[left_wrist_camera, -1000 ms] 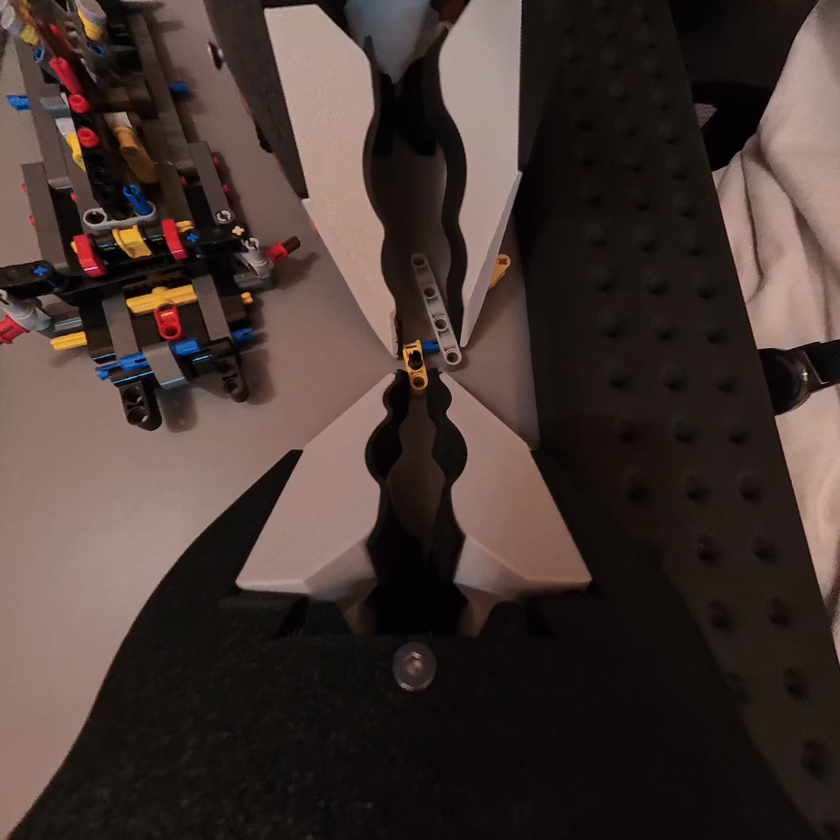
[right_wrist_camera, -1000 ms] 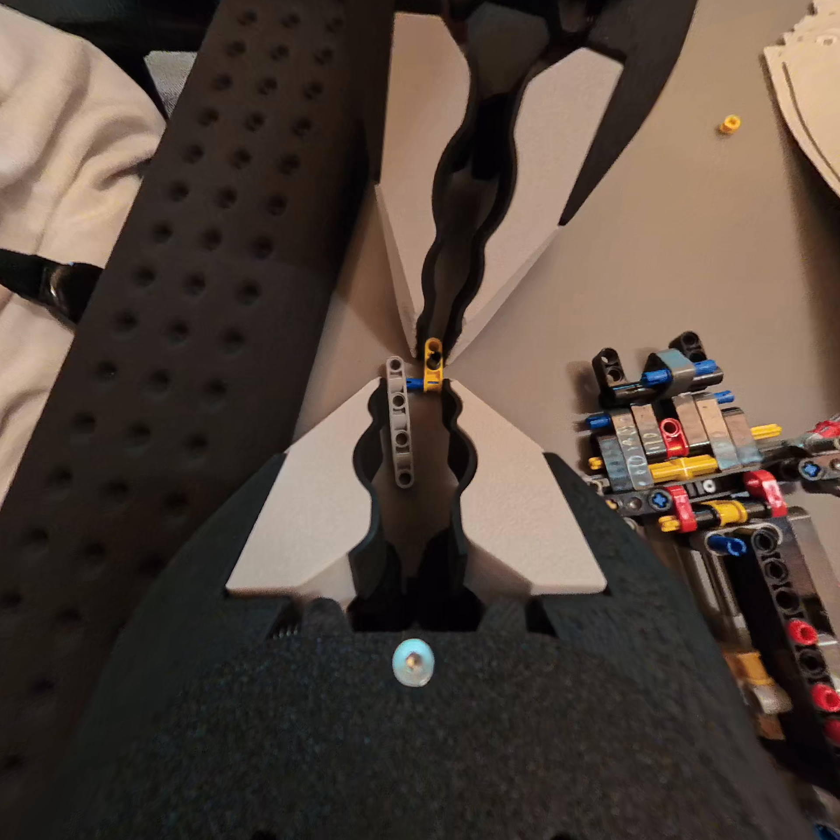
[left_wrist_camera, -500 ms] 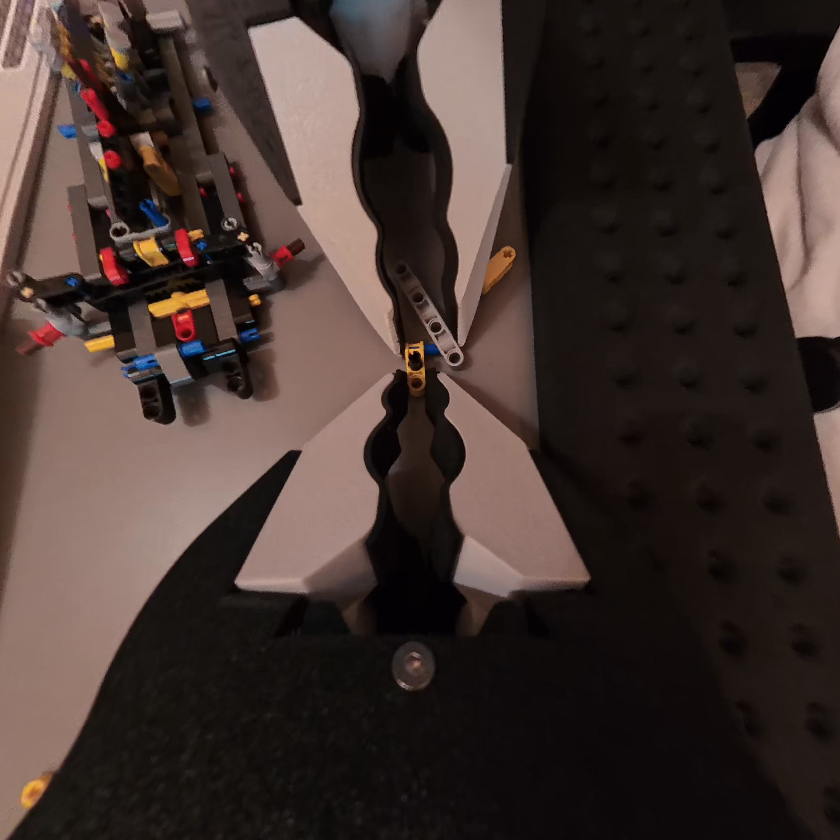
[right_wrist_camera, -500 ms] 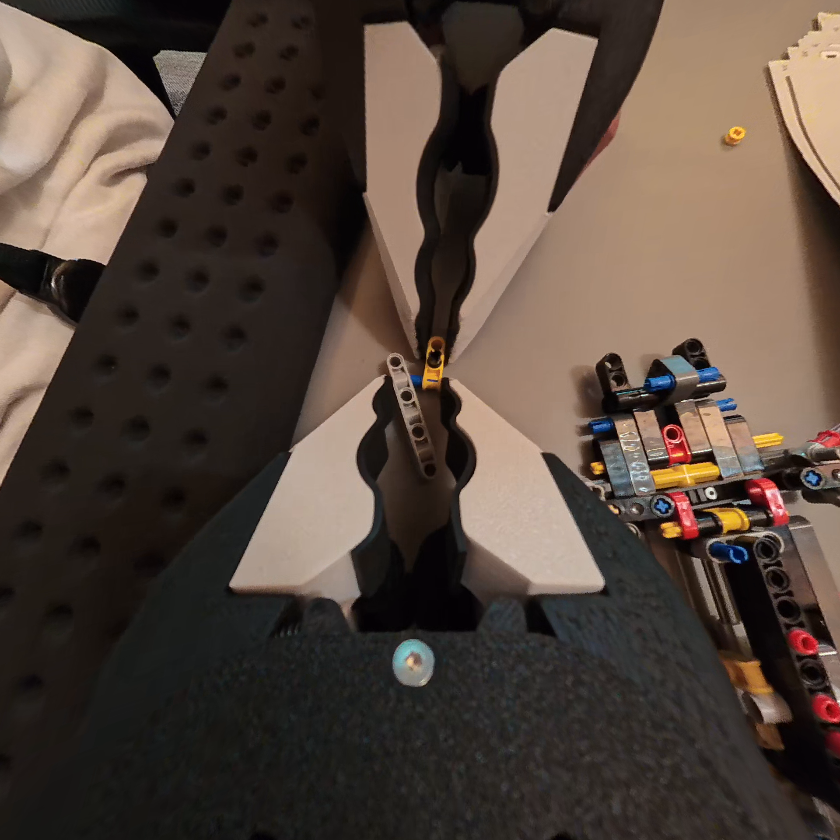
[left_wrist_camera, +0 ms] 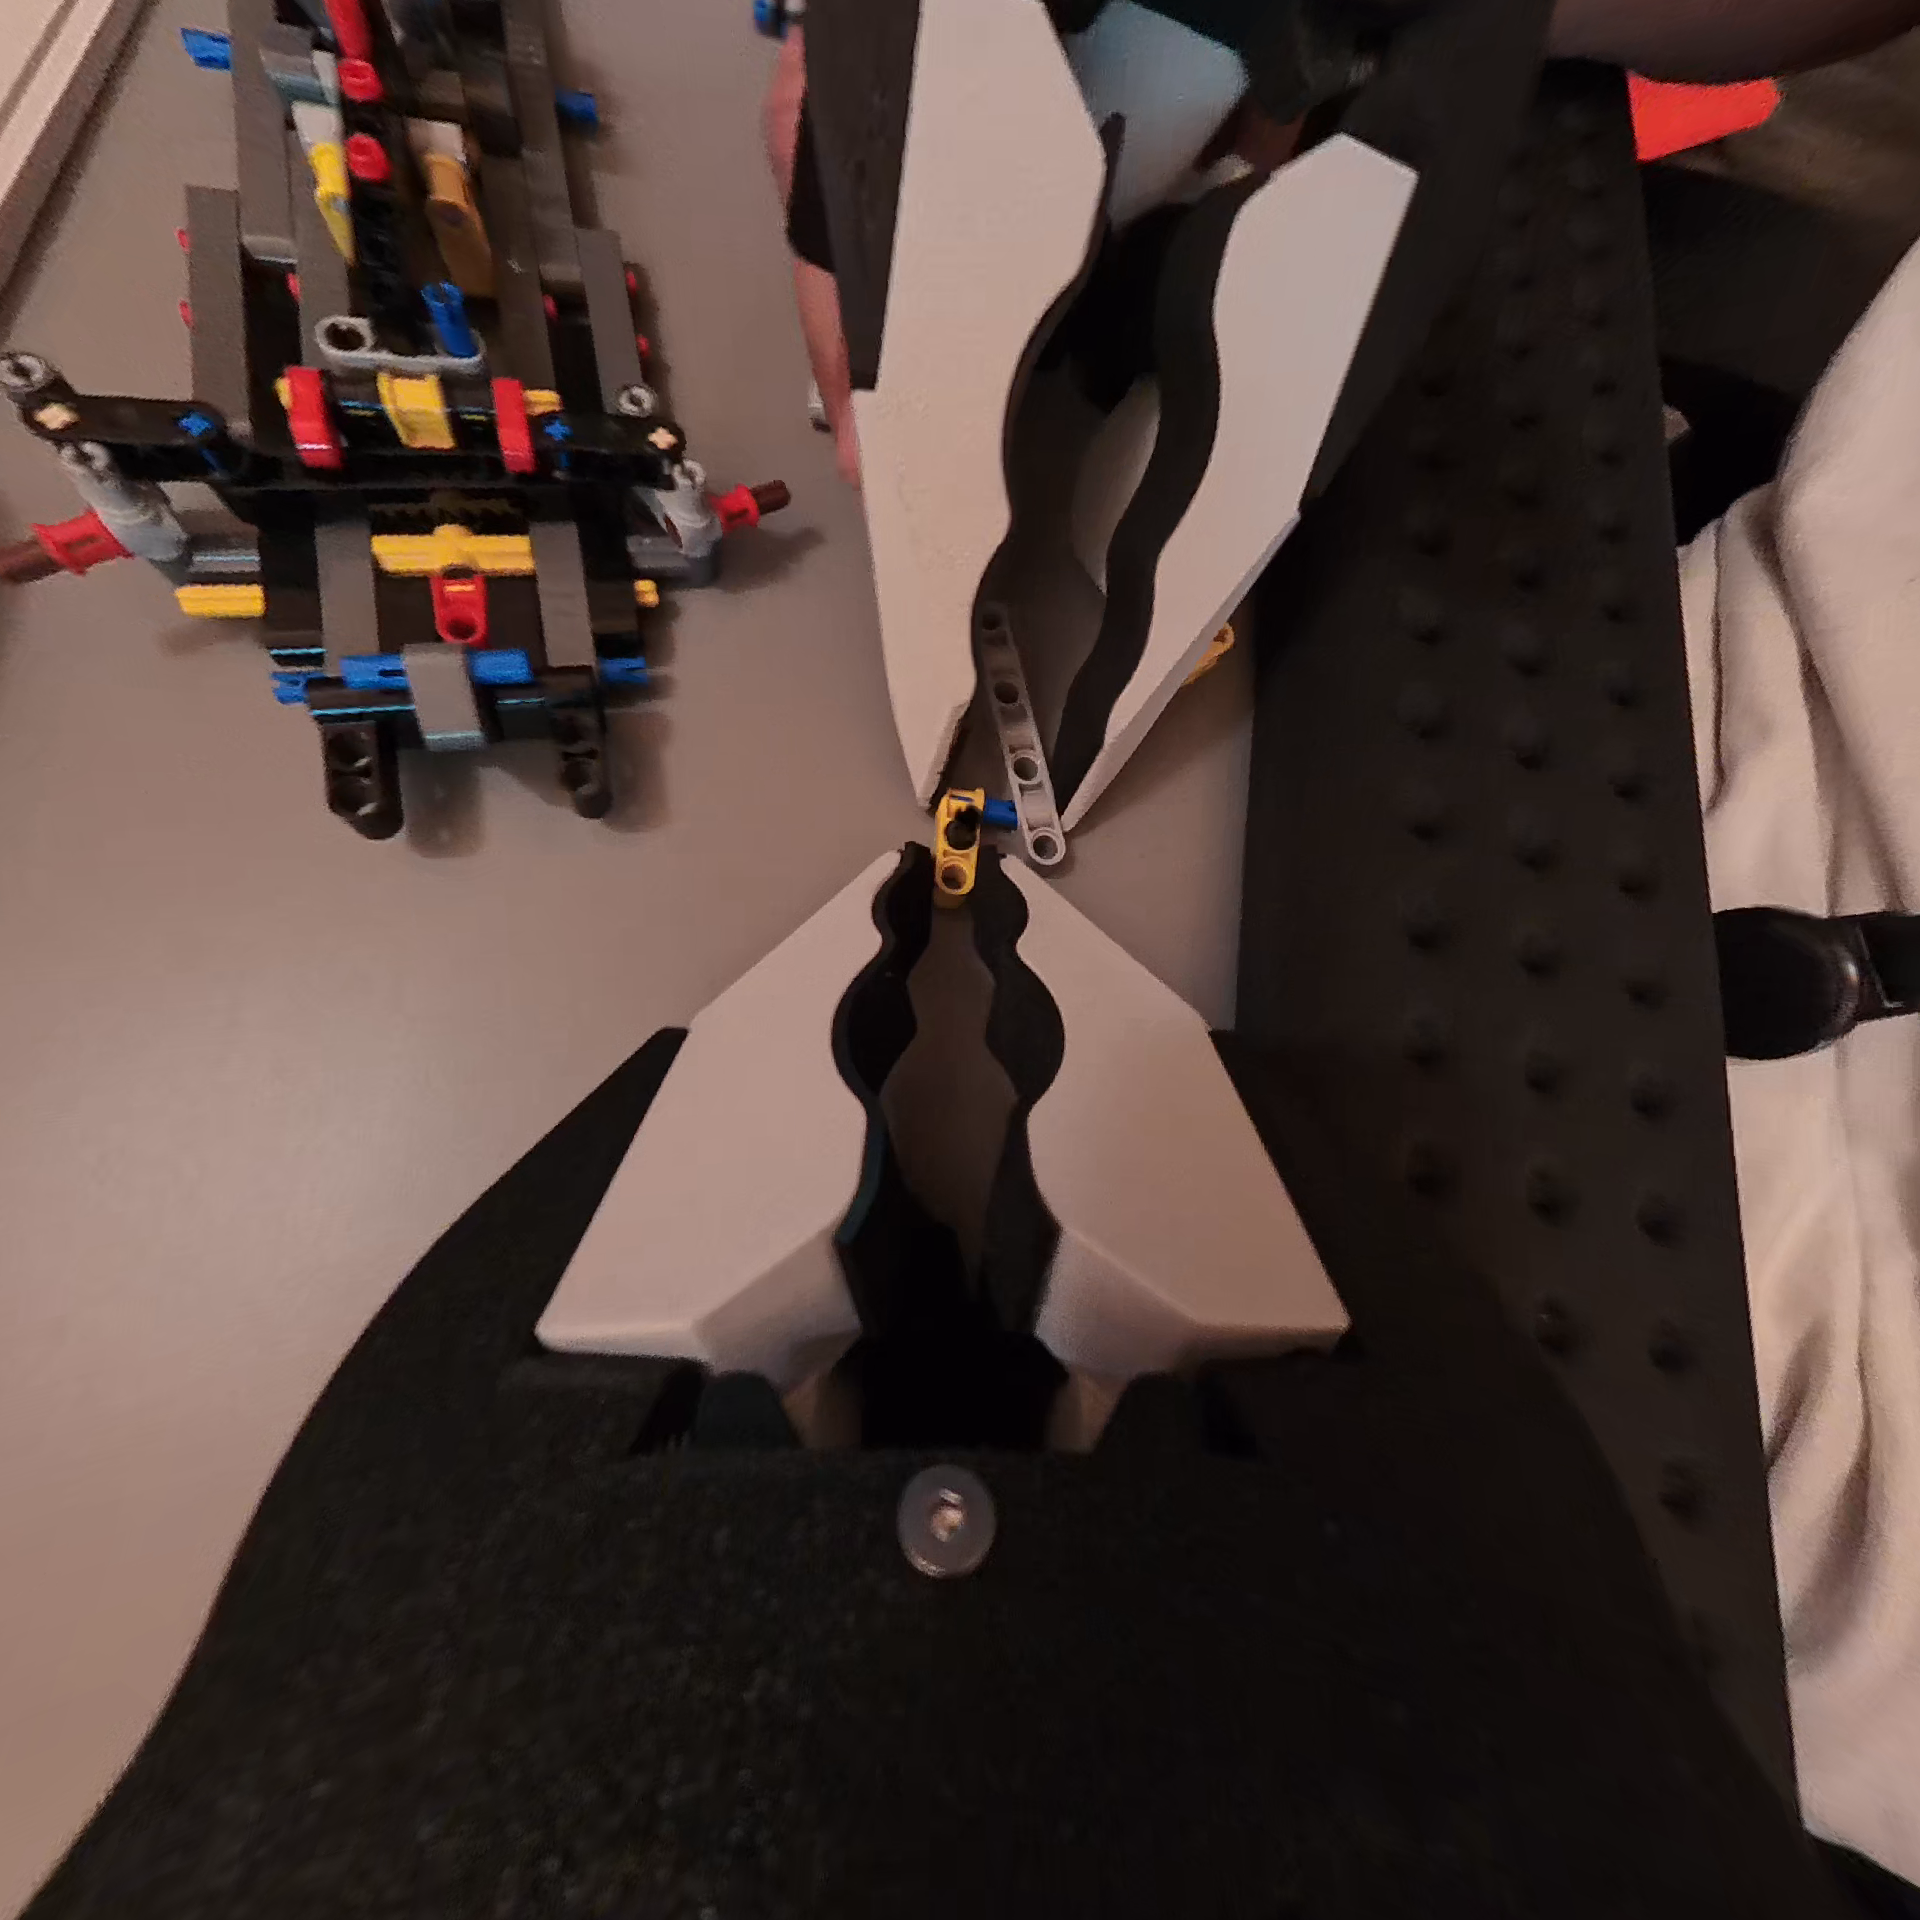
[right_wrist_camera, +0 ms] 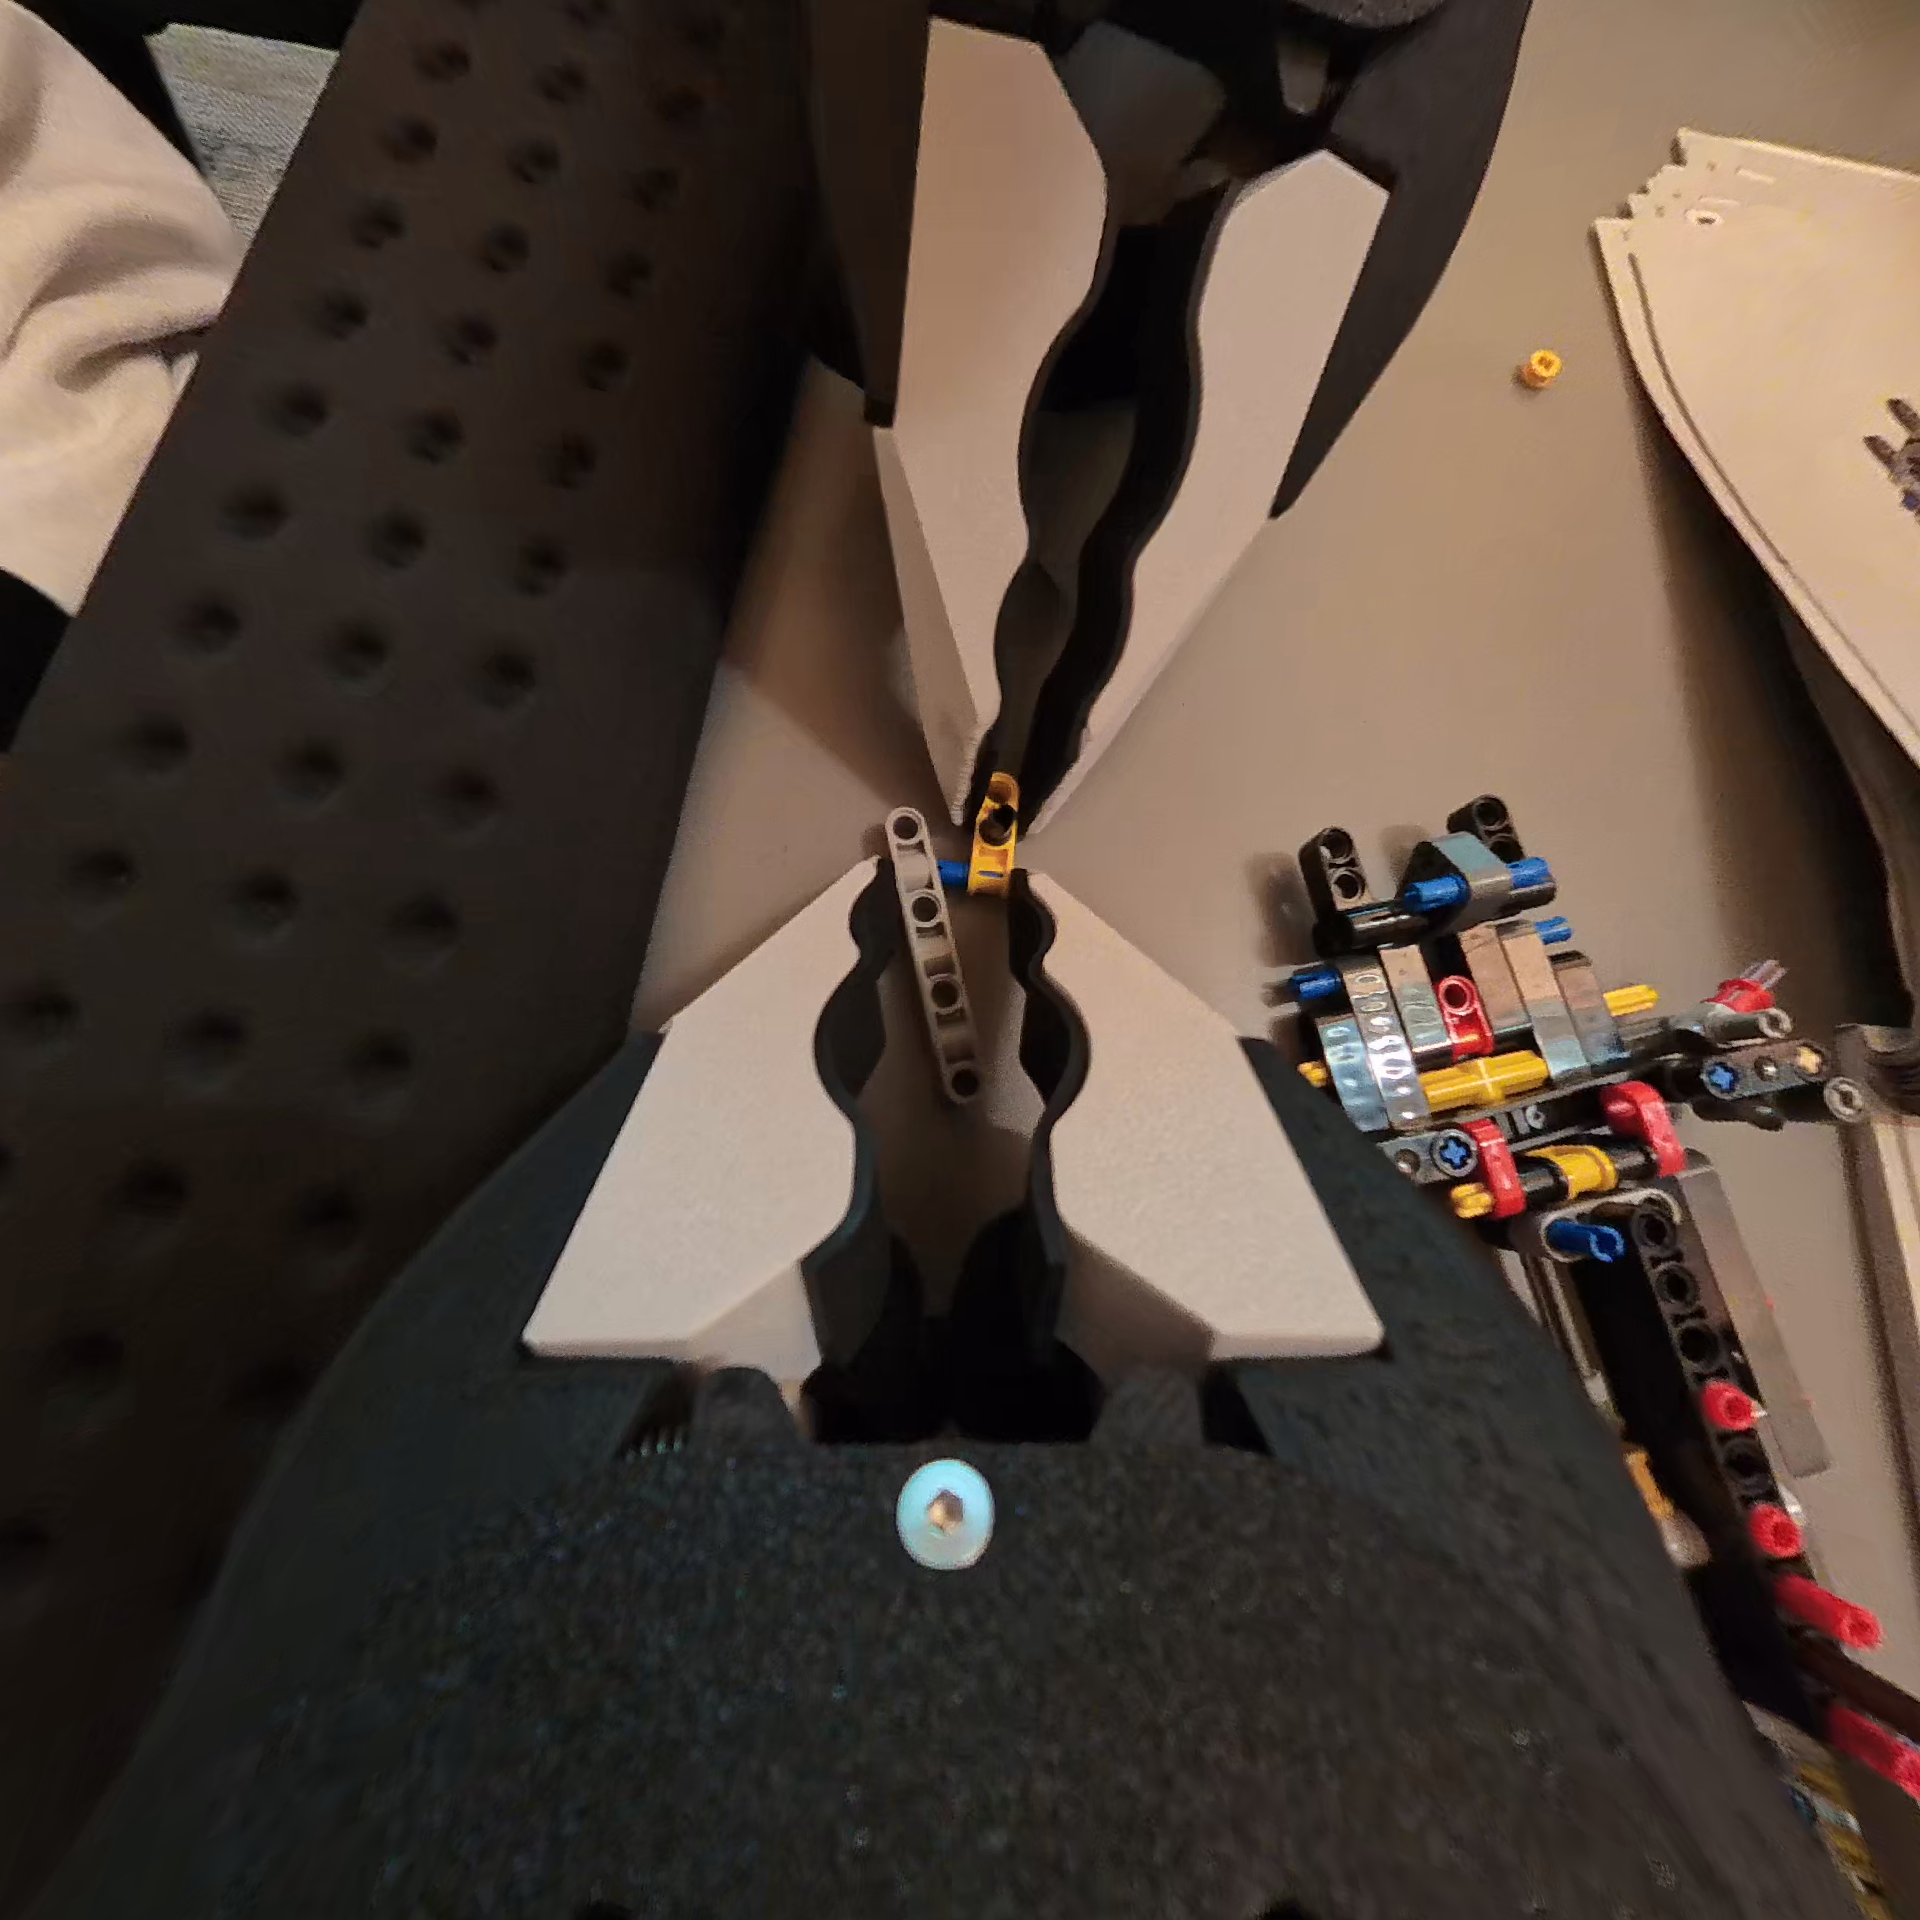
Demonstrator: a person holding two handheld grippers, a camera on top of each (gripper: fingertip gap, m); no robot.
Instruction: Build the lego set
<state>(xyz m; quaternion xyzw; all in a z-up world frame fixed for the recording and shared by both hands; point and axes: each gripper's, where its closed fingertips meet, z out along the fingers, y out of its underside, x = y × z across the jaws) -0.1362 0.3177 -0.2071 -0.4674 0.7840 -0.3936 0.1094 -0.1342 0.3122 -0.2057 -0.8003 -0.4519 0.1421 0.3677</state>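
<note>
My left gripper [left_wrist_camera: 956,878] is shut on a small yellow connector [left_wrist_camera: 958,840]. A blue pin [left_wrist_camera: 1000,812] joins the connector to the end hole of a grey beam [left_wrist_camera: 1018,748]. My right gripper [right_wrist_camera: 945,888] faces the left one tip to tip and is shut on the grey beam [right_wrist_camera: 935,966], which lies tilted between its fingers. In the right wrist view the yellow connector [right_wrist_camera: 992,836] and blue pin [right_wrist_camera: 951,871] sit at the meeting tips. The part-built lego model [left_wrist_camera: 416,468] lies on the table to the left, and also shows in the right wrist view [right_wrist_camera: 1507,1039].
A black dimpled panel [left_wrist_camera: 1507,727] runs along the table edge beside both grippers, and also shows in the right wrist view [right_wrist_camera: 364,623]. White cloth [left_wrist_camera: 1829,623] lies beyond it. An instruction booklet [right_wrist_camera: 1787,416] and a small orange piece [right_wrist_camera: 1539,366] lie at the far right.
Both grippers stay tip to tip on the same parts. The grey beam has swung a little about the blue pin. The pair has shifted slightly relative to the model.
</note>
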